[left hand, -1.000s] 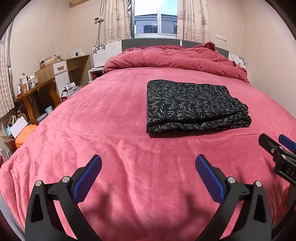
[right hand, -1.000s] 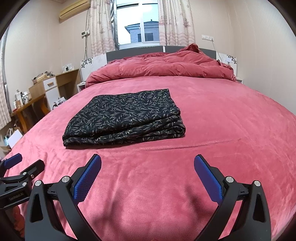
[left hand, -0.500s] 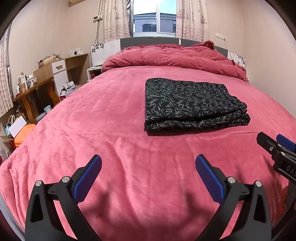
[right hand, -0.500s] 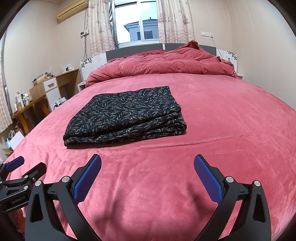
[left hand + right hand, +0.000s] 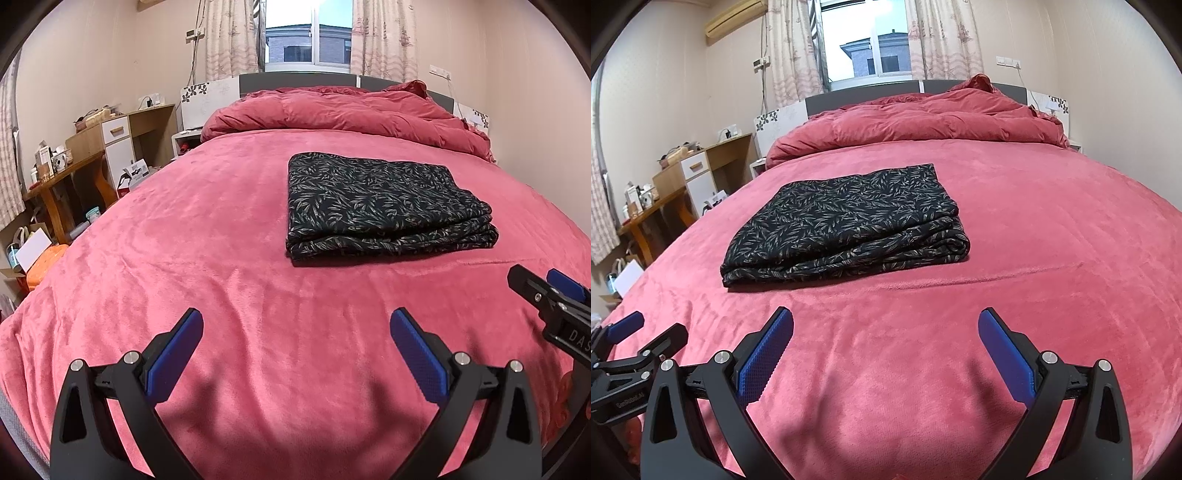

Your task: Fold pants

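One folded pants (image 5: 384, 206), two hand-held grippers, left (image 5: 295, 332) and right (image 5: 885, 330), one bed (image 5: 207, 258), one duvet (image 5: 332, 114), one desk (image 5: 62, 173), one window (image 5: 308, 33)

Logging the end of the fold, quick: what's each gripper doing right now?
Left gripper: open, holding nothing, above the pink blanket.
Right gripper: open, holding nothing; folded pants lie ahead, untouched.

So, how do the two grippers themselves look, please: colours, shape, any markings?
Both look alike. The left gripper and the right gripper each have two black angular fingers with triangular cut-outs, silver screw heads and blue textured pads. White lettering marks the bodies, only partly readable. No cables or sleeves show.
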